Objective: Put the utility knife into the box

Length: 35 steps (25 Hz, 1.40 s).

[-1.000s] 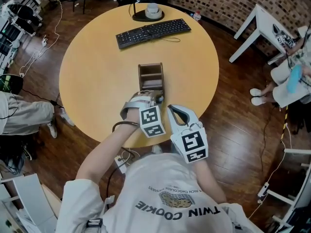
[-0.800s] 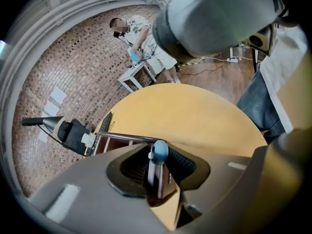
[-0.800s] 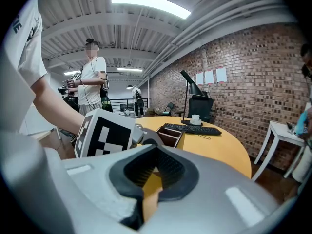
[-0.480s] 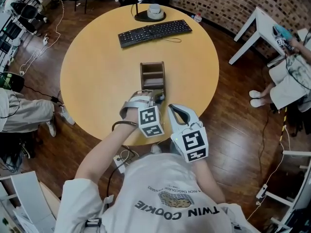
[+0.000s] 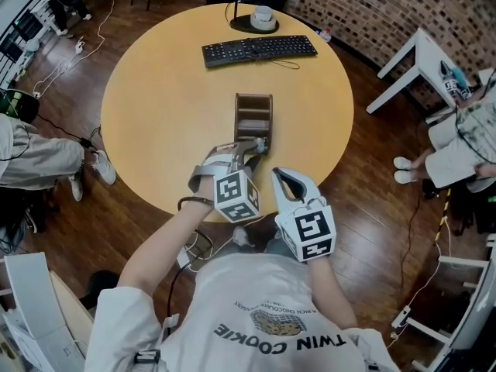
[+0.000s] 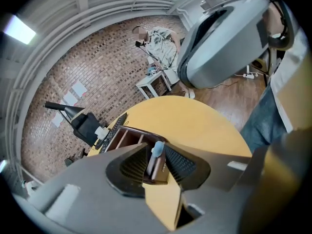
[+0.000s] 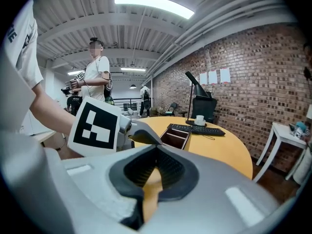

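A brown wooden box (image 5: 253, 99) with open compartments stands mid-table, also seen in the left gripper view (image 6: 127, 132) and the right gripper view (image 7: 178, 136). The utility knife (image 5: 259, 143), dark brown with a pale blue end, sits at the box's near end. My left gripper (image 5: 252, 150) is right over it. In the left gripper view the knife (image 6: 157, 167) stands between the pads of the left gripper (image 6: 156, 152); the jaws have just been opening and stand wide. My right gripper (image 5: 285, 178) hangs at the table's near edge, its tips (image 7: 156, 149) together and empty.
A black keyboard (image 5: 260, 49) and a white cup on a black round base (image 5: 263, 15) lie at the far side of the round yellow table (image 5: 170, 91). A white side table (image 5: 418, 60) stands at right. People sit at both sides; cables lie on the floor.
My left gripper has risen a little and rolled, so its marker cube now sits tilted. The knife stays at the box's near end. The right gripper has kept still.
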Available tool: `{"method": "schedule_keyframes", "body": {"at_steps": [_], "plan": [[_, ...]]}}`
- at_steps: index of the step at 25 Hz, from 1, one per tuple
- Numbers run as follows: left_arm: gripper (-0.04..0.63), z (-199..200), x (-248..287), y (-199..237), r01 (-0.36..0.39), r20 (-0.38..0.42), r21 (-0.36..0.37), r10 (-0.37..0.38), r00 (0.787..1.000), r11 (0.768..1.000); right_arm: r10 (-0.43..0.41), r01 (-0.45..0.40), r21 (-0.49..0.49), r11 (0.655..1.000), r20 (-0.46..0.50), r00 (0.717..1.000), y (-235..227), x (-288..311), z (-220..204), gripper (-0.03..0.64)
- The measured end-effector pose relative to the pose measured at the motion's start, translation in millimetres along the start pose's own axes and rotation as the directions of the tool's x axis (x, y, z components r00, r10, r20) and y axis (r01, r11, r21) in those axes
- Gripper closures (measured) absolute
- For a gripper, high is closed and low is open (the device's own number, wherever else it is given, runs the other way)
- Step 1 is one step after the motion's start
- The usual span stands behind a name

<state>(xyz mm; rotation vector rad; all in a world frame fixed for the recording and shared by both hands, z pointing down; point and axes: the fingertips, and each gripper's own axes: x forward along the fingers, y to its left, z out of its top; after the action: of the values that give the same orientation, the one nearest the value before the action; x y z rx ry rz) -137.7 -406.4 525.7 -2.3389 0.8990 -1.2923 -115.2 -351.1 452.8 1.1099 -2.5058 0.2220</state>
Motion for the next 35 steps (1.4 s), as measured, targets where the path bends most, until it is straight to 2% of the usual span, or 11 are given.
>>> {"method": "schedule_keyframes", "body": {"at_steps": [8, 16, 24, 30, 32, 35], "plan": [[0.480, 15.6, -35.0, -23.7, -0.054, 0.006, -0.129, 0.055, 0.998, 0.990, 0.063, -0.062, -0.018, 0.998, 0.034, 0.997, 14.7, -27.6, -1.2, 0.615], [0.531, 54.2, -74.2, -56.7, -0.131, 0.006, -0.305, 0.140, 0.990, 0.943, 0.149, -0.149, -0.006, 0.989, 0.067, 0.987, 15.3, -74.8, -14.7, 0.615], [0.577, 89.3, -101.9, -101.2, -0.220, -0.014, -0.443, 0.238, 0.971, 0.869, 0.217, -0.218, -0.001, 0.976, 0.096, 0.971, 11.7, -124.8, -37.9, 0.615], [0.580, 118.5, -121.3, -133.5, -0.266, -0.034, -0.521, 0.293, 0.956, 0.811, 0.279, -0.283, 0.016, 0.959, 0.121, 0.953, 11.9, -163.9, -53.2, 0.615], [0.584, 126.4, -127.4, -142.6, -0.277, -0.039, -0.561, 0.309, 0.950, 0.780, 0.297, -0.301, 0.021, 0.953, 0.125, 0.947, 10.8, -175.1, -57.6, 0.615], [0.588, 136.3, -135.1, -154.9, -0.270, -0.036, -0.638, 0.323, 0.946, 0.721, 0.307, -0.311, 0.017, 0.950, 0.111, 0.945, 8.1, -190.2, -66.0, 0.615]]}}
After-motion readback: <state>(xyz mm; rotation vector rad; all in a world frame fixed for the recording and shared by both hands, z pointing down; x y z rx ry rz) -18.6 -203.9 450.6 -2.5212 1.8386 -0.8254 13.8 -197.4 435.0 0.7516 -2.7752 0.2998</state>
